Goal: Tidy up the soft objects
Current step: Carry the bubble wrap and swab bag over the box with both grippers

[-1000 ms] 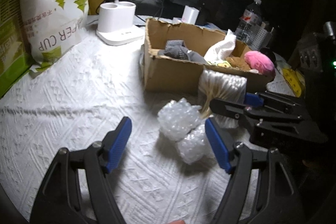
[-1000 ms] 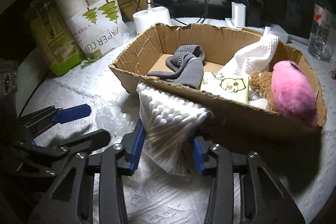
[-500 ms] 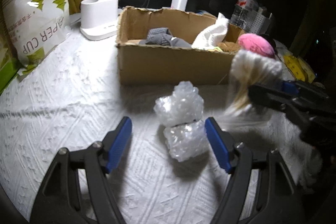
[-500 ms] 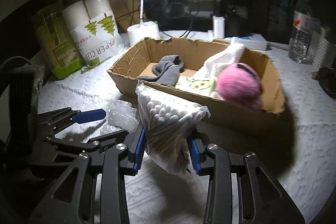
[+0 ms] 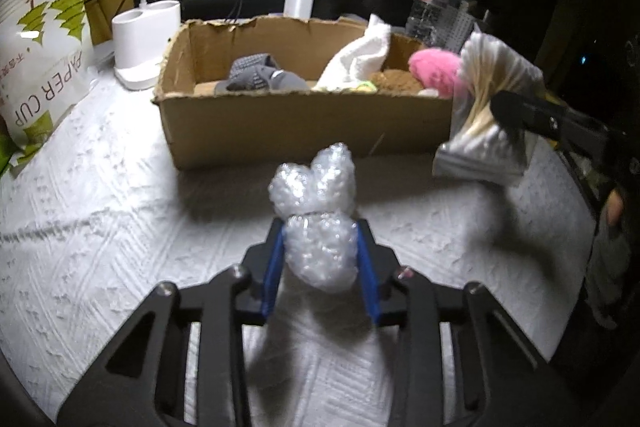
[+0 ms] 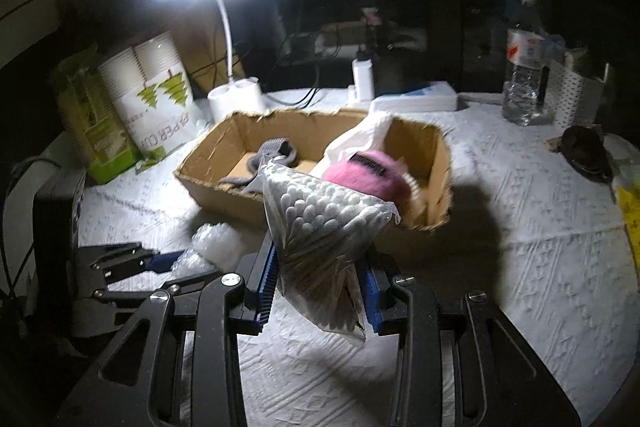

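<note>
A crumpled wad of bubble wrap (image 5: 320, 223) lies on the white cloth in front of the cardboard box (image 5: 304, 127). My left gripper (image 5: 320, 259) is closing on its near lobe, and the blue pads touch both sides of it. My right gripper (image 6: 318, 287) is shut on a clear bag of cotton swabs (image 6: 320, 227), held in the air near the box's right end. In the left wrist view that cotton swab bag (image 5: 486, 115) hangs at the right. The box holds grey socks (image 5: 260, 75), a white cloth (image 5: 360, 59), a brown plush and a pink plush (image 5: 434, 71).
A paper cup pack (image 5: 40, 39) and a green pack (image 6: 86, 119) stand at the left. A white lamp base (image 5: 144, 39), a charger (image 5: 298, 1) and cables sit behind the box. A water bottle (image 6: 522, 75) and a dark object (image 6: 582, 147) are at the right.
My left gripper's jaws have closed in on the bubble wrap. The right gripper has lifted the cotton swab bag up and away to the right, toward the box's right end.
</note>
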Demonstrator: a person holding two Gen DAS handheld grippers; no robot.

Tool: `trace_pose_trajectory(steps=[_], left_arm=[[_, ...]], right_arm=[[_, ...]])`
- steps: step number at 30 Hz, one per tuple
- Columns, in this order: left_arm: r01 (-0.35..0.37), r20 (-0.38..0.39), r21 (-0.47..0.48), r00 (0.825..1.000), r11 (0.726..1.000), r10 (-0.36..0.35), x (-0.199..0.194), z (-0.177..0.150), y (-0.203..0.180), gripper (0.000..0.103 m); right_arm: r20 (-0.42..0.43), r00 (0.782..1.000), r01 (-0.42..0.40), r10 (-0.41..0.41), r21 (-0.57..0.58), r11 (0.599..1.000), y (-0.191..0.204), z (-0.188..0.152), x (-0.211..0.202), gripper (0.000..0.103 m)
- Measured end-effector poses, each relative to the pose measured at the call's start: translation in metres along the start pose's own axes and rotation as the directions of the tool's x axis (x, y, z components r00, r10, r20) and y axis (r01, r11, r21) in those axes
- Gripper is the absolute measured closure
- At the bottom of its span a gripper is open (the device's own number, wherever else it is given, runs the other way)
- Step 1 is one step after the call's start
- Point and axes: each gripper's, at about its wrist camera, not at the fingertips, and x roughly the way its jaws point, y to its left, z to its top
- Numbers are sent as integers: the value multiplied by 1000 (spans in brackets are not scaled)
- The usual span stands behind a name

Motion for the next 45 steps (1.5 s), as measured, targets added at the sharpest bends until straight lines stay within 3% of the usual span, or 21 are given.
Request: trace_pose_trajectory(steps=[8,19,45], left_arm=[[-1,81,-2,997,1000,1,-30,18,0,69],[-33,181,-2,983,999,32,-55,54,9,69],[-79,188,-14,979,997,80,-28,98,36,69]], right_arm=[[59,997,46,-45,-17,999,-11,26,-9,65],[85,996,28,-24,-49,998,-7,54,-4,65],[8,997,-81,82,-52,995,-2,77,62,65]])
